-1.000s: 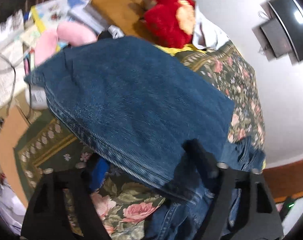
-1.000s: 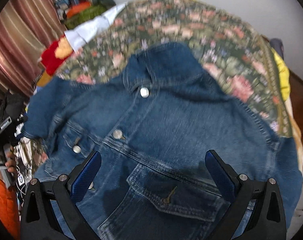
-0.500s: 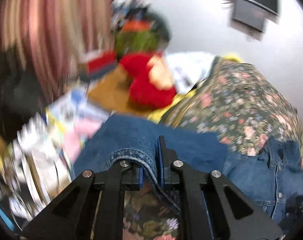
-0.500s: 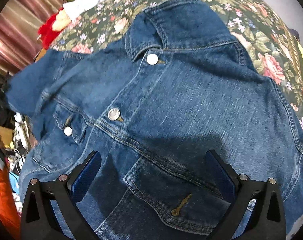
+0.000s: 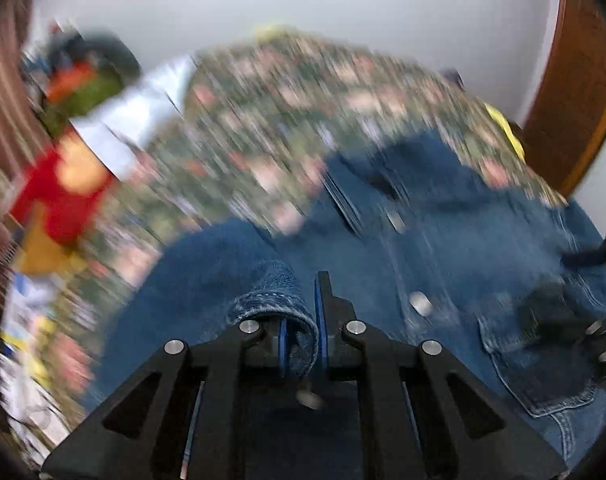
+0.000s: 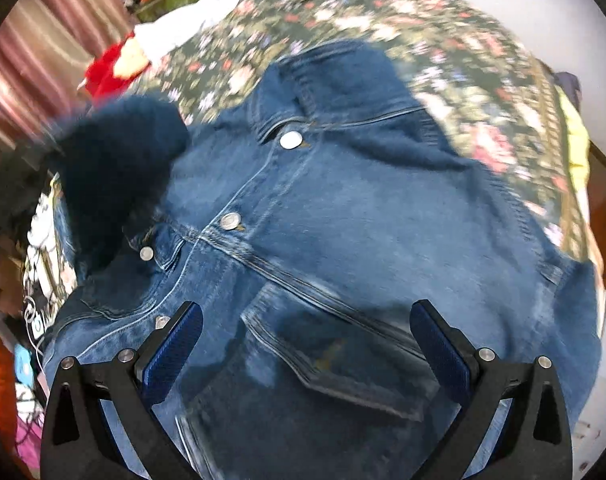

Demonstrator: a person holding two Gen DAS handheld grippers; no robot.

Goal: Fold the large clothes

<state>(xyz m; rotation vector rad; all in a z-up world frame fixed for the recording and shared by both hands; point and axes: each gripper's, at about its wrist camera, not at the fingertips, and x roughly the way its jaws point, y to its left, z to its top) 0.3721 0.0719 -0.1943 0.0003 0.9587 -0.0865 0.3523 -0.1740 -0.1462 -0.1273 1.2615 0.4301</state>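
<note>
- Denim jacket (image 6: 343,240) lies front-up on a floral bedspread (image 6: 443,52); collar toward the far side, buttoned placket running down the middle.
- Three metal buttons show in the right wrist view: top button (image 6: 290,140) at the collar, a second (image 6: 229,221) lower on the placket, a third (image 6: 146,253) on the flap of the chest pocket to the left.
- Chest pocket (image 6: 335,344) with a pointed flap sits between the right tool's fingers, below the camera.
- Right tool (image 6: 306,344): fingers spread wide, blue pads facing each other, nothing between them but the jacket front underneath. Cannot tell whether the tips touch the cloth.
- Left tool (image 5: 301,344): fingers pressed together, pinching a rolled hem or cuff edge of the jacket (image 5: 279,304). The denim bulges up and over the left finger.
- Left wrist view is heavily motion-blurred; detail beyond the tool is smeared.
- In the right wrist view a dark blue fold of denim (image 6: 119,160) is raised at the jacket's left side, blurred, over the left chest area.
- Part of the right tool shows at the right edge of the left wrist view (image 5: 599,344), above the jacket's pocket.
- Surroundings: red plush toy (image 5: 59,196) and a white cloth (image 5: 139,116) at the far left of the bed; striped curtain (image 6: 43,40) behind; wooden door frame (image 5: 575,80) to the right; white wall (image 5: 343,12) beyond the bed.
</note>
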